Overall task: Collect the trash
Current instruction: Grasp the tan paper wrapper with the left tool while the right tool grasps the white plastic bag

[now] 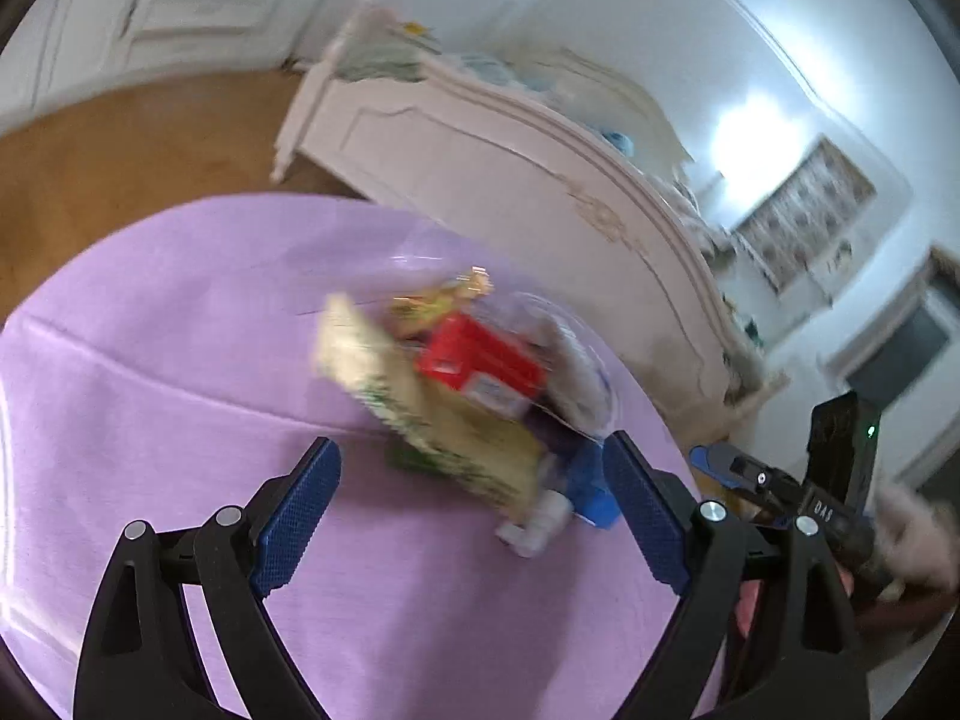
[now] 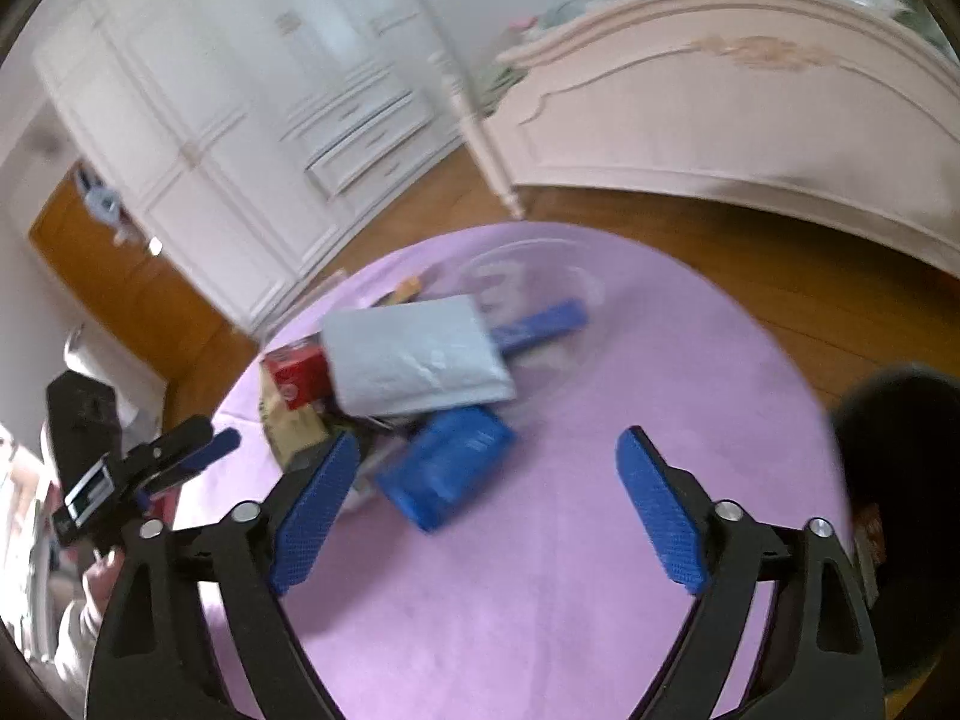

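Note:
A heap of trash lies on a round table with a purple cloth [image 1: 180,372]. In the left wrist view I see a red box [image 1: 480,360], a tan printed packet [image 1: 432,414], a blue wrapper [image 1: 591,489] and a small white piece [image 1: 537,525], all blurred. My left gripper [image 1: 474,483] is open and empty, just short of the heap. In the right wrist view a grey padded mailer [image 2: 414,354] lies over the red box [image 2: 297,375], with a blue packet [image 2: 447,465] in front and a clear plastic container [image 2: 528,282] behind. My right gripper [image 2: 489,480] is open and empty above the blue packet.
A cream bed footboard [image 2: 720,120] stands beyond the table on a wooden floor [image 2: 780,276]. White wardrobes [image 2: 240,120] line the far wall. The purple cloth [image 2: 660,360] is bare right of the heap. Each gripper shows at the edge of the other's view.

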Demonstrator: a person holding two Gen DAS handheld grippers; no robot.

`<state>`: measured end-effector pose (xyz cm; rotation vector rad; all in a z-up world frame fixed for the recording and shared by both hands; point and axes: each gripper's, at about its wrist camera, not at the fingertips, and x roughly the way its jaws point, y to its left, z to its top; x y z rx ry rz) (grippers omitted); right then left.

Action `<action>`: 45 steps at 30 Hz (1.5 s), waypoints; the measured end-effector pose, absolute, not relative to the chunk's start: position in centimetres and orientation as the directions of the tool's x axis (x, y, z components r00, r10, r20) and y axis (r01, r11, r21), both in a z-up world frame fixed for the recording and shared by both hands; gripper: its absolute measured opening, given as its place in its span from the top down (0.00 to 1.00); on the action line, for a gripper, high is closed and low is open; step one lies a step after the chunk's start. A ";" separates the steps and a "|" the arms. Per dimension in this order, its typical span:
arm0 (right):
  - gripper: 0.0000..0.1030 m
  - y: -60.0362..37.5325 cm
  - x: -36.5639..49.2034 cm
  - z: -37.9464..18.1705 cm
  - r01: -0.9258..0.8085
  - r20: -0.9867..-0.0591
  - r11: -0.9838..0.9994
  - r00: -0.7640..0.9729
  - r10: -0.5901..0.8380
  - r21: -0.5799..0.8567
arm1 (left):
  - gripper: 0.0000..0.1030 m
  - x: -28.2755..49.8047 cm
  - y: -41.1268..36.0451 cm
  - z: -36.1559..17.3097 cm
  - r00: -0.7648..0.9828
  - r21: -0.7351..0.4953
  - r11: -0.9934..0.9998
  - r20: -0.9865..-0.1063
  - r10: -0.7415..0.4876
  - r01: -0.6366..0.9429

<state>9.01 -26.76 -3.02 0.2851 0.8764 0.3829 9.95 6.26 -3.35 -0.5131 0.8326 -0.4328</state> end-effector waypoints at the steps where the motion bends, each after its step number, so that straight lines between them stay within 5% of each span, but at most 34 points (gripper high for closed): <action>1: 0.11 -25.9 9.9 -3.1 -0.229 -0.696 0.894 0.564 0.445 0.386 | 0.17 10.3 7.1 -3.8 0.598 -0.607 0.782 -0.576 -0.557 0.142; 11: 0.10 -20.3 17.2 -4.7 -0.304 -0.777 0.900 0.463 0.427 0.313 | 0.29 13.5 7.6 -6.1 0.563 -0.695 0.711 -0.545 -0.621 0.111; 17: 0.08 -18.9 18.6 -6.3 -0.312 -0.814 0.916 0.444 0.375 0.252 | 0.57 14.0 8.3 -7.5 0.549 -0.715 0.693 -0.544 -0.635 0.093; 25: 0.37 -19.9 16.8 -5.8 -0.289 -0.763 0.904 0.488 0.423 0.316 | 0.80 13.8 8.2 -7.7 0.551 -0.713 0.695 -0.544 -0.633 0.094; 28: 0.39 -20.7 15.7 -4.8 -0.285 -0.733 0.895 0.513 0.446 0.344 | 0.87 13.1 8.4 -7.1 0.571 -0.699 0.708 -0.541 -0.618 0.104; 45: 0.40 -30.6 3.8 -0.9 -0.193 -0.518 0.825 0.696 0.497 0.532 | 0.90 7.3 5.7 0.3 0.614 -0.524 0.782 -0.507 -0.605 0.338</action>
